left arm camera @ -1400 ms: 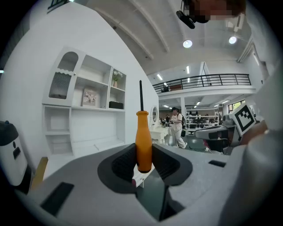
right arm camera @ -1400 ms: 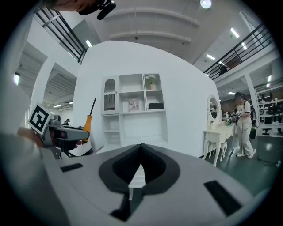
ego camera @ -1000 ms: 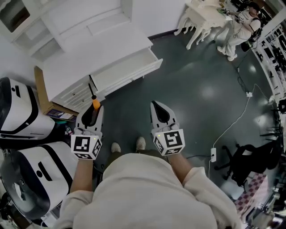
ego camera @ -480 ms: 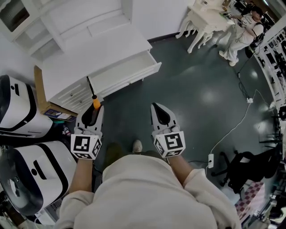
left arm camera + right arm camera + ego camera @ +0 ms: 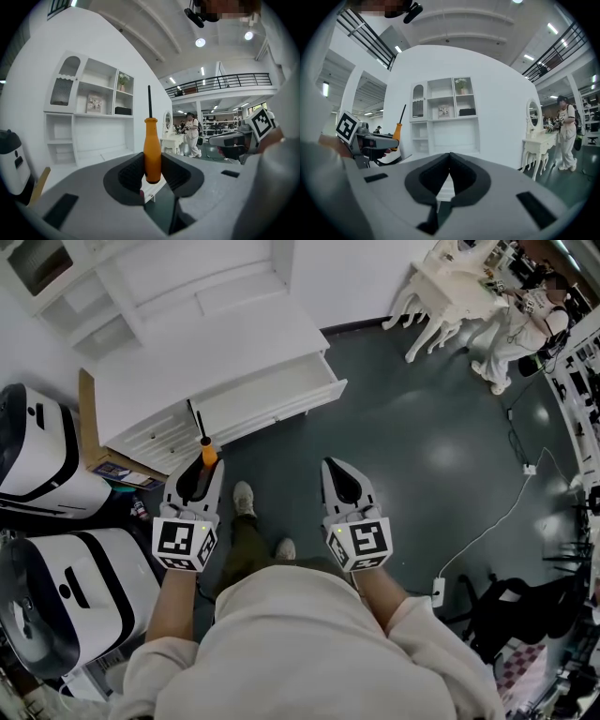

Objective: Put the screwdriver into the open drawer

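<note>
Fingers [image 5: 130, 172] of left gripper [image 5: 152, 165]: grasping orange-handled, black-shafted screwdriver [image 5: 152, 149], shaft upward. Right gripper [image 5: 450, 157] fingers: clenched together, empty. Open white drawer [image 5: 272, 395] ahead.

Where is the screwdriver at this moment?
Head view, left side: the screwdriver stands handle-down, clamped in the left gripper, just short of the white cabinet's open drawer.
</note>
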The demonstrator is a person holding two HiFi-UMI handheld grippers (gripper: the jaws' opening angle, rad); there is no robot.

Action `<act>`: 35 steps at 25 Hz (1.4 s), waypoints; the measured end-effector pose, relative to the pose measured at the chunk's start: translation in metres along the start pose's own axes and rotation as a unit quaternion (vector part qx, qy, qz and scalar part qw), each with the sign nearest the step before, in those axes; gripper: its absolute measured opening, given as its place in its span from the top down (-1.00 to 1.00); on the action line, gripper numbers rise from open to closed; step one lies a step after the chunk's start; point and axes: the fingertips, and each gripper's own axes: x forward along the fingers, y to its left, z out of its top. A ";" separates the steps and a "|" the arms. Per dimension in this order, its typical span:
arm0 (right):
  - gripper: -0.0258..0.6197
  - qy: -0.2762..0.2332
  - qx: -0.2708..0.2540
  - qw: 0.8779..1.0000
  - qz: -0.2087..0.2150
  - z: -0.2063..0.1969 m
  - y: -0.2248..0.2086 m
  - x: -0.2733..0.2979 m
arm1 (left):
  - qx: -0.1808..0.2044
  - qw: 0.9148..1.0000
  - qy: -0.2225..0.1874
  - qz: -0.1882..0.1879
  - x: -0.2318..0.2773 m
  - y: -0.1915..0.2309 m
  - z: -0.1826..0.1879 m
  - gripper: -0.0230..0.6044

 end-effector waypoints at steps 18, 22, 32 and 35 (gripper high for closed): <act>0.91 0.018 -0.007 0.999 -0.026 0.004 -0.033 0.079 | -0.006 1.000 0.006 -0.014 0.085 0.063 -0.005 0.57; 0.91 0.025 -0.005 0.999 -0.037 0.007 -0.043 0.111 | -0.001 1.000 0.016 -0.024 0.115 0.085 -0.010 0.57; 0.91 0.034 -0.003 0.997 -0.072 0.019 -0.072 0.193 | 0.008 0.997 0.039 -0.059 0.191 0.138 -0.021 0.57; 0.91 0.036 -0.002 0.996 -0.082 0.023 -0.079 0.216 | 0.009 0.996 0.047 -0.074 0.211 0.149 -0.025 0.57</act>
